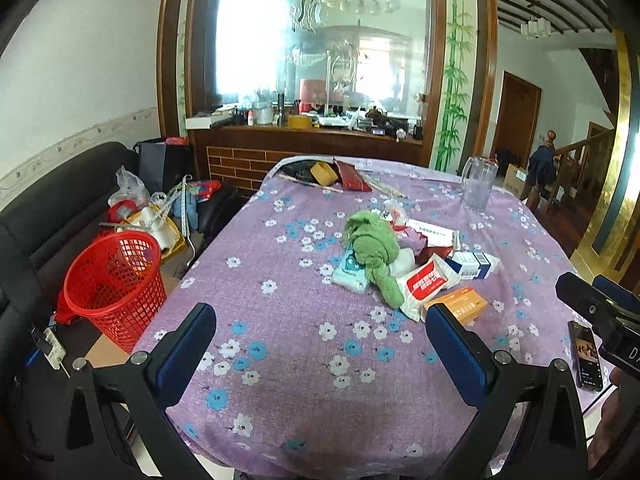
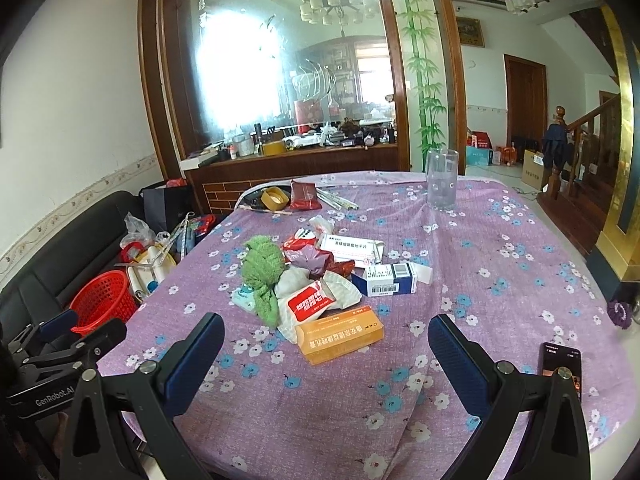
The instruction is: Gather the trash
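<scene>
Both spread wide, nothing held: left hand-held gripper (image 1: 320, 344) and right hand-held gripper (image 2: 326, 354) hover over the surface (image 2: 500, 280). Trash pile (image 2: 316, 276) sits just ahead of the fingers; red basket (image 1: 116, 280) down off the left edge.

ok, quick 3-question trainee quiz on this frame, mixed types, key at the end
1. True or false: the left gripper and right gripper are both open and empty.
2. Which box lies nearest the right gripper? A) orange box B) blue-and-white box C) white box
3. Where is the red basket: on the table or beside it?

Key: 1 true. 2 A. 3 beside it, off the table's left edge.
</scene>
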A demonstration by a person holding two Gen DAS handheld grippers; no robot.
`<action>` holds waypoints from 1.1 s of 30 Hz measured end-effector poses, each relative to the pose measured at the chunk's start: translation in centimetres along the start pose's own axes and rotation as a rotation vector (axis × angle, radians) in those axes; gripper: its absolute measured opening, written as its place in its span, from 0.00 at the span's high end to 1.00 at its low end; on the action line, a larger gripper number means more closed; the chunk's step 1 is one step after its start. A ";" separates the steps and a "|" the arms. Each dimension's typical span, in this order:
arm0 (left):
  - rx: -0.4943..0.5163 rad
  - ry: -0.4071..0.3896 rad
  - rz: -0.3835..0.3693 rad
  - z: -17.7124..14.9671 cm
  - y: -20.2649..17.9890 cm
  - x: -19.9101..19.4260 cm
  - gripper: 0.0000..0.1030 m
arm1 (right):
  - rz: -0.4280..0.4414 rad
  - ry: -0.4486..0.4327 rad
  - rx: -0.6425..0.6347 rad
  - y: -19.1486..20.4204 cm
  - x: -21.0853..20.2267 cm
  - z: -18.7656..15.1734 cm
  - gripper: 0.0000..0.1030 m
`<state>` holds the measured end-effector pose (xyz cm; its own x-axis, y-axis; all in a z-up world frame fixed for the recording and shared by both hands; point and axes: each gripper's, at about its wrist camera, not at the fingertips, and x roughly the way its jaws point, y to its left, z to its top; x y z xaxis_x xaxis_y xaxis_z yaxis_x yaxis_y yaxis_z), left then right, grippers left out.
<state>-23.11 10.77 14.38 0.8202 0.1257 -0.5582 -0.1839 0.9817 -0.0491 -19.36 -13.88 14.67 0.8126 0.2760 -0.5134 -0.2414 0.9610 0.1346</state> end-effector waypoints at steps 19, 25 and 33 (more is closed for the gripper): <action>-0.003 -0.053 0.011 0.3 0.1 -1.5 0.00 | 0.015 -0.045 -0.001 0.2 -1.2 0.1 0.00; -0.026 -0.079 0.013 0.4 0.7 -2.0 0.00 | 0.021 -0.048 0.000 0.3 -1.1 0.2 0.00; -0.049 -0.094 0.002 0.6 1.0 -2.0 0.00 | 0.026 -0.045 -0.003 0.6 -0.9 0.2 0.00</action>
<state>-24.63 11.62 15.99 0.8666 0.1427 -0.4781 -0.2098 0.9736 -0.0896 -20.17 -13.57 15.36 0.8290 0.3010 -0.4714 -0.2642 0.9536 0.1444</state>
